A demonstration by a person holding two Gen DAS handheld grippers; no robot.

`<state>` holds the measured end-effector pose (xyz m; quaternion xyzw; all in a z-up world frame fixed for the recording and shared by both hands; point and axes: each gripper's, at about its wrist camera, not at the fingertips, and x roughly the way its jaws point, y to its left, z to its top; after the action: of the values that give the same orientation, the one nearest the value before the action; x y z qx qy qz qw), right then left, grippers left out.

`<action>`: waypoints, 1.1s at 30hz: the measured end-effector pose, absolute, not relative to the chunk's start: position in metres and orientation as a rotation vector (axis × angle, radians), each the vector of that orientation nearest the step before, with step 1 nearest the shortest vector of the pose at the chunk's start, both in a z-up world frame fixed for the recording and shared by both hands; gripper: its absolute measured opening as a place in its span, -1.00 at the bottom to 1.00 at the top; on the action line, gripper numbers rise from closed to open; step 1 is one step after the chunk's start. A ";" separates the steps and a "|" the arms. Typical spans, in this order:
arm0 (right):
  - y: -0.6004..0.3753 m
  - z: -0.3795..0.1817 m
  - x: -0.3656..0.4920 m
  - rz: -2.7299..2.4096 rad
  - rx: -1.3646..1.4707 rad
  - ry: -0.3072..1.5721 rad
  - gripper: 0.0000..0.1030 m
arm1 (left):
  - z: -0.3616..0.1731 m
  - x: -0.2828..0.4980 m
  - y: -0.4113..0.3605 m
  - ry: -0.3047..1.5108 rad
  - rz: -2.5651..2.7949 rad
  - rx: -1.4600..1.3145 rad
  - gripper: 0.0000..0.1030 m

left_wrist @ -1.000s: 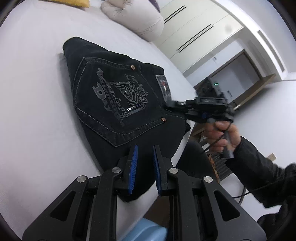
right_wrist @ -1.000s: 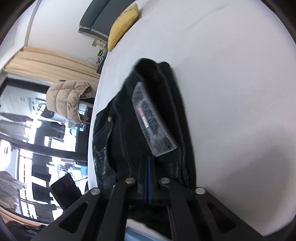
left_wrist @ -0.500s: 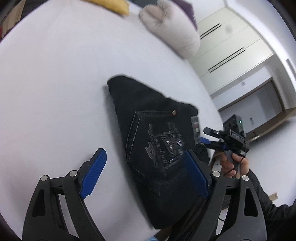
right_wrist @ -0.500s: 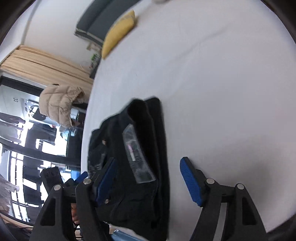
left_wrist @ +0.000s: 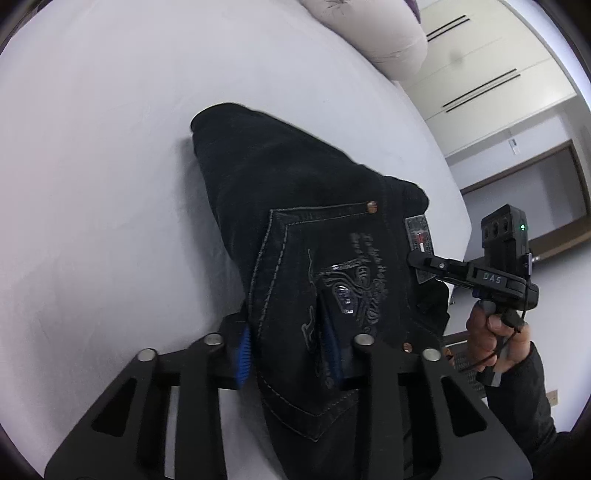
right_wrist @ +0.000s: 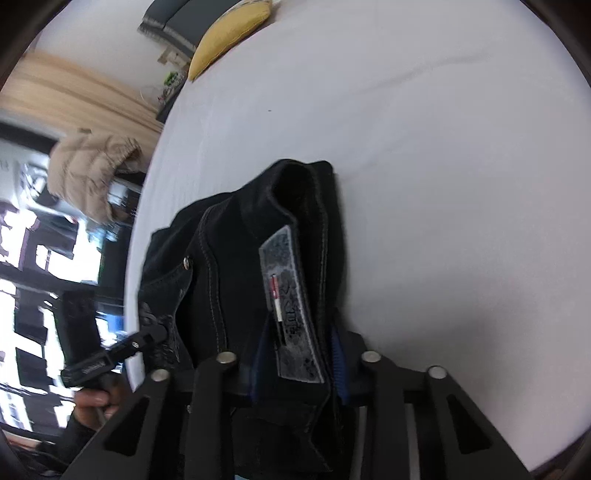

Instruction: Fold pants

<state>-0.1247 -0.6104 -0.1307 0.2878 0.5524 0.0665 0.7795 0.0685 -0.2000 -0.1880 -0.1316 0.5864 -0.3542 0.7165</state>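
Pants: folded black denim pants (left_wrist: pixel 306 221) with grey stitching lie in a thick bundle on the white bed sheet (left_wrist: pixel 92 166), near the bed's edge.
Back pocket: the embroidered back pocket (left_wrist: pixel 332 295) with a shiny crest design faces up; copper rivets mark its corners.
Waist label: the grey rectangular waistband patch (right_wrist: pixel 291 314) with a small red-and-white stripe sits along the waistband, on the side of the bundle nearest the right wrist camera.
Left gripper: the black two-finger left gripper with blue pads (left_wrist: pixel 286 343) is closed on the near edge of the bundle; denim fills the gap between its pads, at the pocket's lower part.
Right gripper: the black right gripper with blue pads (right_wrist: pixel 299 358) is clamped on the waistband end, with the patch and layers of denim pinched between its fingers. From the left wrist view its tip meets the pants at the patch.
Right hand: the person's right hand (left_wrist: pixel 491 332), in a dark sleeve, grips the right tool's handle just off the bed's edge.
Surroundings: a pale quilted pillow (left_wrist: pixel 369 33) lies at the far end of the bed; a yellow cushion (right_wrist: pixel 229 33) rests by the dark headboard; a beige puffer jacket (right_wrist: pixel 88 170) hangs beside the bed; white wardrobe doors (left_wrist: pixel 491 74) stand beyond.
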 end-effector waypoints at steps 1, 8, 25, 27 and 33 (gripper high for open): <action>-0.605 -0.125 -0.125 0.128 0.584 1.195 -0.52 | -0.187 0.071 -0.206 1.299 -0.782 -0.295 -0.56; -0.580 -0.077 -0.115 0.114 0.483 1.128 -0.66 | -0.138 0.085 -0.206 1.211 -0.806 -0.249 -0.64; -0.524 -0.062 0.096 0.201 0.520 1.039 -0.67 | -0.048 0.227 -0.175 1.075 -0.617 -0.085 -0.64; -0.522 -0.080 0.114 0.197 0.537 1.069 -0.67 | -0.061 0.230 -0.177 1.101 -0.609 -0.082 -0.64; -0.535 -0.145 0.126 0.142 0.640 1.128 -0.31 | -0.121 0.233 -0.172 1.172 -0.560 -0.104 -0.37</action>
<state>0.1264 -0.5351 -0.1446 0.2976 0.5248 0.0663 0.7948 0.2329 -0.1721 -0.1209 -0.0482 0.5456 -0.2607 0.7950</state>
